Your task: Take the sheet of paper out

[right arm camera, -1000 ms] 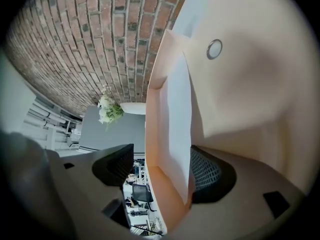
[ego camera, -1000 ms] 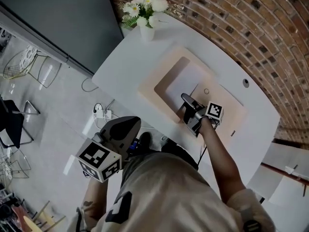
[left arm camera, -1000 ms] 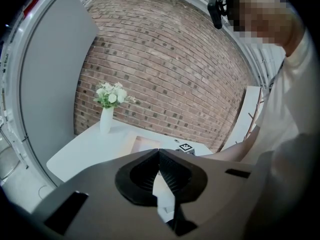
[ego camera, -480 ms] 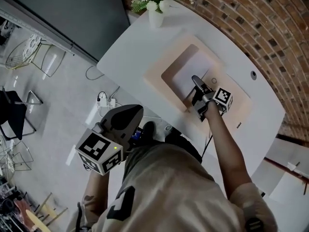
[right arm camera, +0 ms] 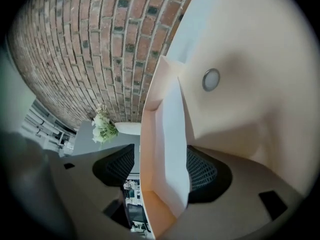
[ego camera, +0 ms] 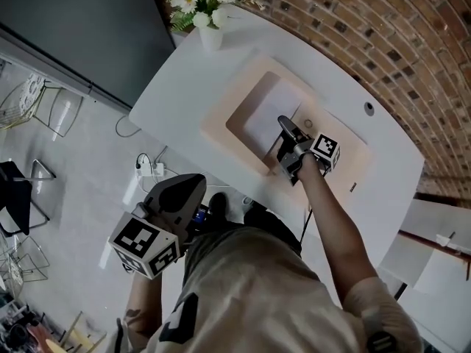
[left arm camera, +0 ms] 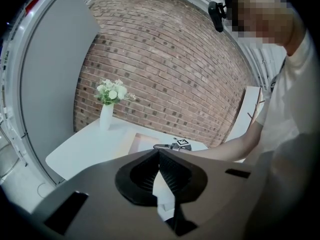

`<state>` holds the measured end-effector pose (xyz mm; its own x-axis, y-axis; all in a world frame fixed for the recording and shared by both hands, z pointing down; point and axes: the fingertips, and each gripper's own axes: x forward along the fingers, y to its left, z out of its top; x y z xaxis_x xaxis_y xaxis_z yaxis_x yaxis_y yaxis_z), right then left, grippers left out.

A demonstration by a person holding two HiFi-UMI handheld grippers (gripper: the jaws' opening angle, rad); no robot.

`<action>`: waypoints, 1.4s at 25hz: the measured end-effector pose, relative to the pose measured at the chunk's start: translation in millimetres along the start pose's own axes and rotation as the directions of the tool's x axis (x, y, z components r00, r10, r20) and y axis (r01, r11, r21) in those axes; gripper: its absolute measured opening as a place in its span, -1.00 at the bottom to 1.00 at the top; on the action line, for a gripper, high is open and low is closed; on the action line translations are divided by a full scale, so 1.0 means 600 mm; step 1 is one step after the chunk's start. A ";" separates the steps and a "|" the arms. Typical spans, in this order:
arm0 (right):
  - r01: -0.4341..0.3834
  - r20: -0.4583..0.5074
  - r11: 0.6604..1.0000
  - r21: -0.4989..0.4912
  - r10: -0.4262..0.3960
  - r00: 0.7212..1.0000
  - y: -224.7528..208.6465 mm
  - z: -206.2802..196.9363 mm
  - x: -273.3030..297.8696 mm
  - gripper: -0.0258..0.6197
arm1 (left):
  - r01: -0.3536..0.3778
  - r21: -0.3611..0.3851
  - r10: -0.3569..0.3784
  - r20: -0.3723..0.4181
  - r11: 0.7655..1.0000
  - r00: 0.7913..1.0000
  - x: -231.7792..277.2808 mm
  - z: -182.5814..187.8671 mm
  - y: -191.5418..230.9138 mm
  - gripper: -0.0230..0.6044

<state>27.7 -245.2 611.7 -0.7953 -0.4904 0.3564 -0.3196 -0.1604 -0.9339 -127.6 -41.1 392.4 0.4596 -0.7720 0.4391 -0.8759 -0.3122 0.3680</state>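
**At the tray's near wall: sheet bracketed, grip not yet made**

On the white desk (ego camera: 180, 87) sits a shallow beige tray (ego camera: 237, 93) with a sunken middle. The sheet of paper (ego camera: 266, 115) lies inside that hollow, against its near side. A vase of flowers (ego camera: 210, 37) stands well apart at the desk's far corner and plays no part.

Right gripper (ego camera: 283, 123): reaching over the tray's near rim, rolled onto its side. Its own view shows the fingers released and spread. The sheet's white edge and the hollow's wall run between them. One pad is close against the sheet; the other stands off on the wall side.

Left gripper (ego camera: 190, 182): held low beside the person, off the desk, fingers clenched on nothing.

Assessment: the step in hand is securing the sheet's edge.

Recommendations:
- Take only the paper. Closing now looks likely to pinch tray wall and sheet together, so shift one pad inside the wall first.
- Seat the edge well into the pads before closing, since a thin sheet slips from a shallow bite.
- Lift up and away from the wall, slowly, so the sheet peels off the floor without creasing or snagging the rim.
- Watch that the tray does not ride up with it.
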 end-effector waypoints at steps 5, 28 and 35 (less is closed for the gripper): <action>-0.025 -0.003 0.999 -0.020 0.025 1.000 0.008 0.012 0.016 0.11 | 0.007 0.008 -0.007 -0.021 1.000 1.000 0.012 0.003 -0.010 -0.88; -0.035 -0.209 0.997 -0.074 0.019 0.978 0.009 0.006 0.051 -0.07 | -0.065 0.093 0.069 -0.035 0.994 0.997 0.096 0.041 -0.107 -0.88; 0.127 -0.163 0.981 -0.144 -0.150 0.975 -0.014 0.013 0.050 -0.21 | 0.081 0.098 -0.079 -0.031 0.992 0.996 0.098 0.056 -0.022 -0.88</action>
<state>10.7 -265.4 630.1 -0.8116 -0.3140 0.4927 -0.4890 -0.0964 -0.8669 -94.1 -100.9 385.5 0.5313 -0.7278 0.4336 -0.8458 -0.4269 0.3200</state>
